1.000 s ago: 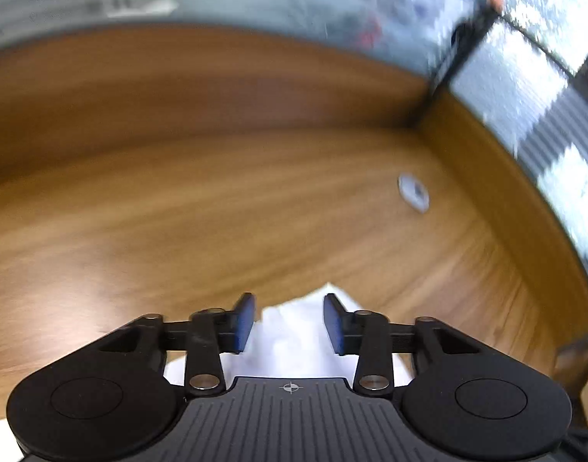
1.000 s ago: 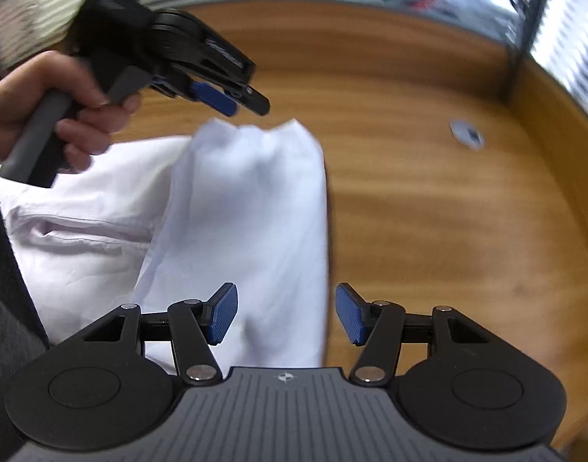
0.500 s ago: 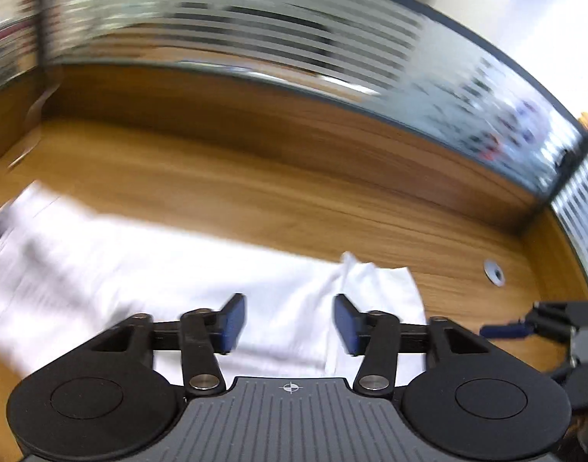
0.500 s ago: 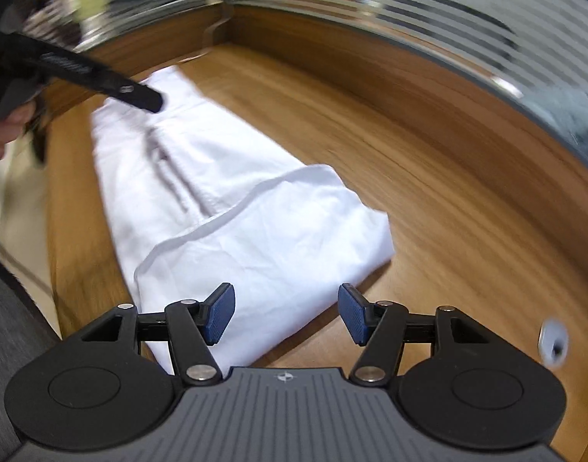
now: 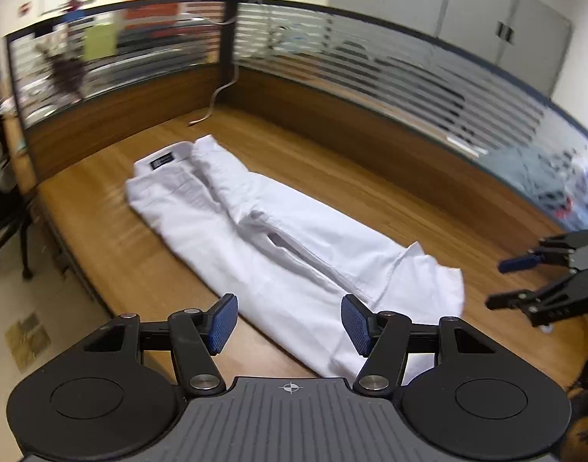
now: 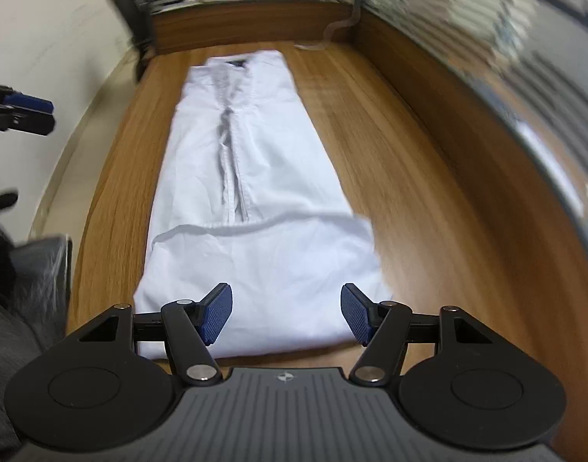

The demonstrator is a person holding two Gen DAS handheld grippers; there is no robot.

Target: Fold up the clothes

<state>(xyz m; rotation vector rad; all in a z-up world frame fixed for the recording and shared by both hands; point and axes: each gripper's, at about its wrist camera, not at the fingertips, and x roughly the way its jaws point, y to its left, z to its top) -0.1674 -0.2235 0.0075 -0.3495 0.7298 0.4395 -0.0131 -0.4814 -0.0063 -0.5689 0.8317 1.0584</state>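
The white shirt [image 6: 255, 177] lies lengthwise on the wooden desk [image 6: 429, 177], sides folded inward, near hem turned over into a flap. The left gripper [image 5: 289, 322] and right gripper [image 6: 286, 317] hover wide, holding nothing. Any further fold likely works best gripping both near corners evenly, keeping edges aligned.

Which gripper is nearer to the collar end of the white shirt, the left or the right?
Left, though both are far. The left gripper hovers at the long side of the white shirt; the right gripper is at the hem end, opposite the collar.
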